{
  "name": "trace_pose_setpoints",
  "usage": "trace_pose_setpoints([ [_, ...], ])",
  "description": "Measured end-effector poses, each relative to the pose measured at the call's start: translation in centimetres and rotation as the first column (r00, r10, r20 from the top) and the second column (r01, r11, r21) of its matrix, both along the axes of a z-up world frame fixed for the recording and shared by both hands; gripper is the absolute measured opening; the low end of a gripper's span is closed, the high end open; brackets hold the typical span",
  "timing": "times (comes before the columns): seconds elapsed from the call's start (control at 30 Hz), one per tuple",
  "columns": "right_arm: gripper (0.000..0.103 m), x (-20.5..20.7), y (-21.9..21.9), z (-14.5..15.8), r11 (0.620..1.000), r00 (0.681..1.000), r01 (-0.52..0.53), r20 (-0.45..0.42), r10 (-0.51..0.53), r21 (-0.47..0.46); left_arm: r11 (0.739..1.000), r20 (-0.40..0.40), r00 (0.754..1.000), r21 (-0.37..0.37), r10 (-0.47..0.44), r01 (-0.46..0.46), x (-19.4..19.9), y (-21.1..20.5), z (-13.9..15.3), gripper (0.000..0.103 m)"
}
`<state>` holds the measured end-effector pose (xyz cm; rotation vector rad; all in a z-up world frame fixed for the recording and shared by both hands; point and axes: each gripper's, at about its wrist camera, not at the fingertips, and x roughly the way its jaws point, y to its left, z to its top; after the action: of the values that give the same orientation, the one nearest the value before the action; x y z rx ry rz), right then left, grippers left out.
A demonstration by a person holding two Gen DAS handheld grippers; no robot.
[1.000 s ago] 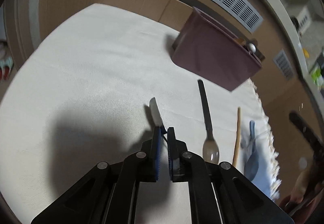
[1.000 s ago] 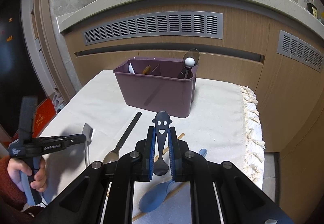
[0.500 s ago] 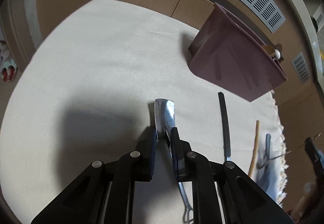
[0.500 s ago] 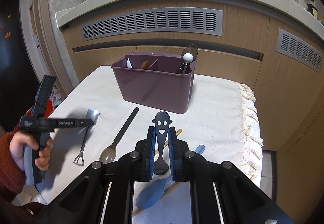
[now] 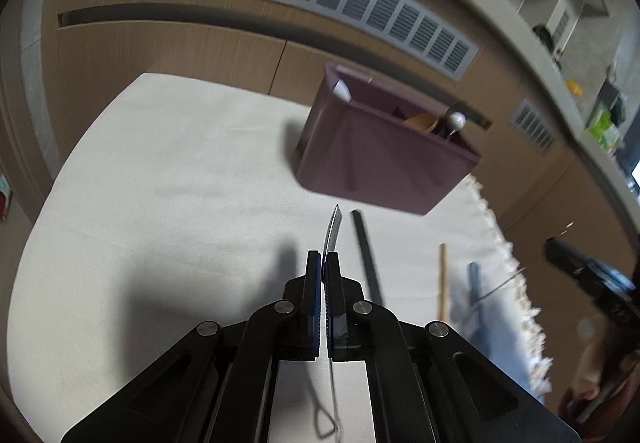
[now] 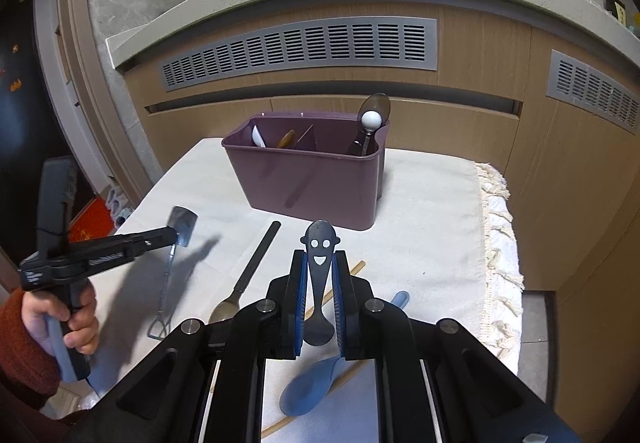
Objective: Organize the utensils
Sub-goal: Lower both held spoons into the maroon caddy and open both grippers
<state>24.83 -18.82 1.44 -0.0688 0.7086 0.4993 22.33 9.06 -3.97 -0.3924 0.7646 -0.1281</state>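
Note:
My left gripper (image 5: 324,263) is shut on a small metal spatula (image 5: 334,231), whose blade shows edge-on past the fingertips. In the right wrist view the left gripper (image 6: 172,239) holds the spatula (image 6: 185,223) above the cloth, wire handle hanging down over its shadow. My right gripper (image 6: 319,263) is shut on a black spoon with a smiley face (image 6: 318,243), face end up, bowl between the pads. The purple utensil caddy (image 6: 304,179) (image 5: 380,163) stands beyond both, with several utensils in its compartments.
On the white cloth (image 6: 420,223) lie a black-handled spoon (image 6: 256,263) (image 5: 366,255), a wooden chopstick (image 6: 354,269) (image 5: 442,283) and a blue spoon (image 6: 316,383). The cloth's fringed edge (image 6: 496,243) hangs at the right. Wooden cabinets with grey vents rise behind the table.
The left gripper opened a little, closed on the spatula and lifted it off the cloth; the blade now stands edge-on. The right gripper with its spoon has stayed still.

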Motion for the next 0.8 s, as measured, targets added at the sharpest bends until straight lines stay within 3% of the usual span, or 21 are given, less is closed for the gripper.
trace_pose_setpoints([
  [0.13, 0.011, 0.0, 0.0, 0.8, 1.0, 1.0, -0.007, -0.001, 0.007, 0.024, 1.0, 0.082, 0.996, -0.009, -0.018, 0.019, -0.6, -0.4, 2.7, 0.001],
  [0.23, 0.011, 0.3, -0.1, 3.5, 0.998, 0.998, -0.011, 0.059, 0.008, 0.056, 0.998, 0.203, 0.977, -0.005, -0.064, 0.066, 0.4, -0.8, 7.8, 0.001],
  [0.33, 0.011, 0.1, 0.0, 8.5, 0.998, 0.978, 0.004, 0.207, -0.016, 0.058, 0.996, 0.395, 0.914, 0.045, -0.087, 0.075, 1.5, -1.6, 14.3, 0.001],
  [0.4, 0.011, 0.2, 0.3, 11.4, 0.998, 0.955, 0.026, 0.293, -0.041, 0.054, 0.994, 0.532, 0.843, 0.103, -0.086, 0.037, 2.7, -2.5, 17.3, 0.001],
  [0.53, 0.011, 2.6, 1.3, 14.0, 0.997, 0.932, 0.034, 0.357, -0.055, 0.065, 0.987, 0.657, 0.75, 0.157, -0.078, -0.035, 6.1, -3.3, 17.5, 0.001],
  [0.6, 0.011, 4.6, 1.8, 13.6, 0.998, 0.937, 0.037, 0.346, -0.055, 0.058, 0.989, 0.67, 0.739, 0.144, -0.067, -0.041, 8.1, -3.0, 16.1, 0.001],
  [0.67, 0.011, 6.8, 2.1, 12.6, 0.998, 0.951, 0.034, 0.307, -0.05, 0.056, 0.991, 0.665, 0.745, 0.126, -0.053, -0.042, 9.8, -2.7, 14.6, 0.001],
  [0.8, 0.011, 10.5, 2.9, 9.7, 0.999, 0.971, 0.029, 0.238, -0.039, 0.045, 0.991, 0.617, 0.786, 0.126, -0.046, -0.041, 13.7, -2.2, 10.9, 0.001],
])
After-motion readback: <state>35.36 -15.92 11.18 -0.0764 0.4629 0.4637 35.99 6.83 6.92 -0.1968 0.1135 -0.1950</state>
